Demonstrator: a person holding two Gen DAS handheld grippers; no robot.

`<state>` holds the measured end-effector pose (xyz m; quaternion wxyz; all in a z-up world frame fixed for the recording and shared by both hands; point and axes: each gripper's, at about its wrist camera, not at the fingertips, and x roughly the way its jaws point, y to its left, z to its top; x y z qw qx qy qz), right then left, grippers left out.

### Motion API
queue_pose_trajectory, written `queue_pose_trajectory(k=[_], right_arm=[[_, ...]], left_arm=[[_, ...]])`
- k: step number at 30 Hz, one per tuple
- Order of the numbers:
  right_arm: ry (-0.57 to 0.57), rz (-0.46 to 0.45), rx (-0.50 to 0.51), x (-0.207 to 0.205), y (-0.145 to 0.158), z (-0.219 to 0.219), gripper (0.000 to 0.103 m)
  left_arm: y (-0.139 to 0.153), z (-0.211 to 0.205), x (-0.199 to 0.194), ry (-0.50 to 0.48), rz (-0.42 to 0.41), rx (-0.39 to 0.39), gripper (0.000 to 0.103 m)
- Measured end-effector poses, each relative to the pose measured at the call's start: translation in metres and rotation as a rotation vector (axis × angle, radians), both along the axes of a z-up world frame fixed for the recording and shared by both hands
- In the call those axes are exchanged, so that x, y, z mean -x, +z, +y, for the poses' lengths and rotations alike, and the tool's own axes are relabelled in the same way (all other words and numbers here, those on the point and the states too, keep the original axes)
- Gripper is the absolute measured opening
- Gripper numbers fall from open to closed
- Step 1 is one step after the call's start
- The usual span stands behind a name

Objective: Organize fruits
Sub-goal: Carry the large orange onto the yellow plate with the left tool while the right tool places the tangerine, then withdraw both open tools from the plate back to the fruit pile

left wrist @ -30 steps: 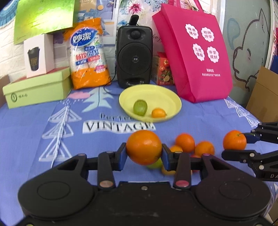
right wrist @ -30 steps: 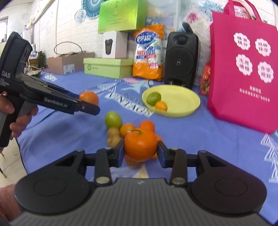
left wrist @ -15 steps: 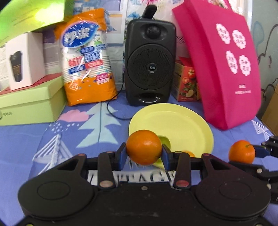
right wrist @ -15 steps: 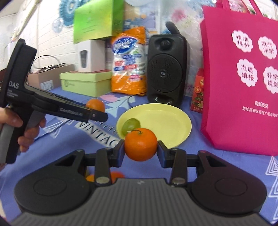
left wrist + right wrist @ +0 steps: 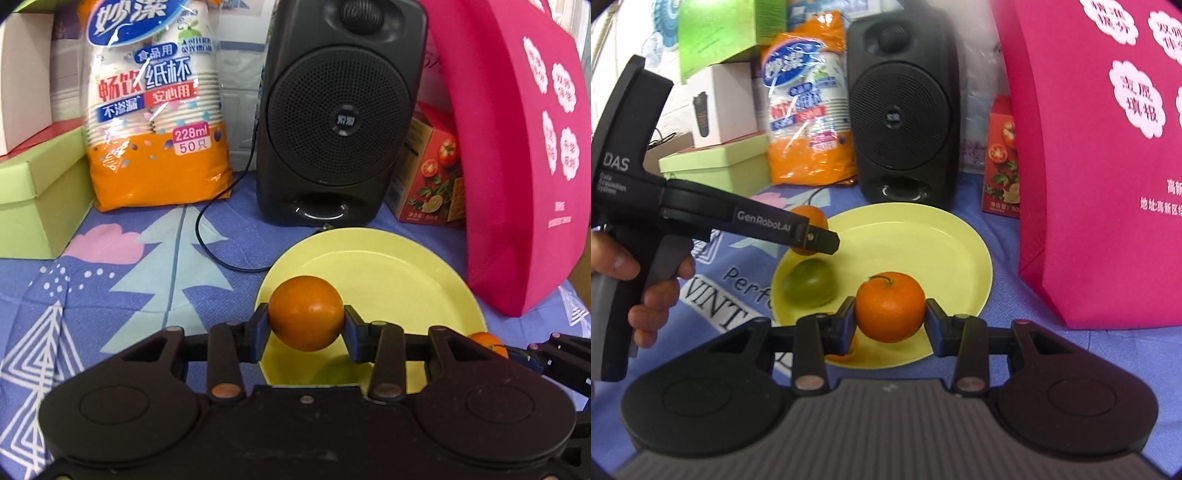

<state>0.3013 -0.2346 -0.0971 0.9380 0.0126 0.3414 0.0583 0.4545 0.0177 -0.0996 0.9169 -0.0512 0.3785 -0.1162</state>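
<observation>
Over yellow plate (image 5: 975,258): left gripper (image 5: 306,324) clamping plain orange (image 5: 305,312), right gripper (image 5: 889,313) clamping stemmed orange (image 5: 889,307), jaws narrow on fruit. Placing step. Next, likely lower and release beside green fruit (image 5: 808,283).

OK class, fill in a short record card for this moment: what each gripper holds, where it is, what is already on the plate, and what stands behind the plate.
left gripper: shut on an orange, held above the near left part of the yellow plate
right gripper: shut on a stemmed orange, held over the plate's near edge
already on plate: a green fruit
behind plate: black speaker, bag of paper cups, red carton, pink bag
surface: blue printed tablecloth
</observation>
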Motion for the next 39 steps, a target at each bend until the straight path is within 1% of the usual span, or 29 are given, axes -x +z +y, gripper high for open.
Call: queue_pose_trajectory(k=[4, 8, 9, 11, 12, 13, 14, 18, 24, 28, 30, 34, 36, 39], right_arm=[[0.001, 0.004, -0.001, -0.005, -0.005, -0.001, 0.038], [0.005, -0.002, 0.013, -0.003, -0.004, 0.0, 0.039], [0.01, -0.003, 0.022, -0.001, -0.003, 0.001, 0.039], [0.01, -0.018, 0.024, 0.003, 0.0, 0.001, 0.041], [0.009, -0.027, 0.022, 0.005, 0.003, 0.0, 0.045], [0.006, -0.033, 0.019, 0.006, 0.005, -0.001, 0.052], [0.003, -0.039, 0.018, 0.007, 0.008, -0.001, 0.054], [-0.001, -0.063, 0.024, 0.016, 0.018, -0.002, 0.054], [0.012, -0.077, 0.006, 0.055, 0.028, 0.002, 0.054], [0.011, -0.073, -0.02, 0.087, 0.029, 0.007, 0.054], [0.012, -0.074, -0.033, 0.104, 0.029, 0.01, 0.054], [0.021, -0.074, -0.033, 0.136, 0.028, 0.017, 0.054], [0.033, -0.07, -0.03, 0.151, 0.027, 0.022, 0.054], [0.045, -0.06, -0.015, 0.171, 0.023, 0.03, 0.054]], left_arm=[[-0.007, -0.002, -0.005, -0.013, 0.024, -0.003, 0.04], [-0.006, -0.004, -0.002, -0.018, 0.014, -0.009, 0.044], [-0.004, -0.004, 0.002, -0.019, 0.008, -0.012, 0.046], [0.003, -0.003, 0.01, -0.013, -0.009, -0.019, 0.062], [0.007, -0.003, 0.013, -0.007, -0.02, -0.022, 0.065], [0.011, -0.001, 0.017, -0.004, -0.029, -0.022, 0.067], [0.015, 0.0, 0.021, -0.004, -0.035, -0.022, 0.067], [0.031, 0.006, 0.048, 0.0, -0.07, -0.052, 0.067], [0.043, 0.015, 0.102, 0.004, -0.125, -0.096, 0.067], [0.042, 0.015, 0.135, 0.014, -0.131, -0.176, 0.067], [0.04, 0.017, 0.152, 0.024, -0.126, -0.196, 0.067], [0.037, 0.023, 0.183, 0.052, -0.114, -0.197, 0.067], [0.036, 0.026, 0.196, 0.065, -0.111, -0.193, 0.071], [0.035, 0.031, 0.215, 0.084, -0.111, -0.191, 0.072]])
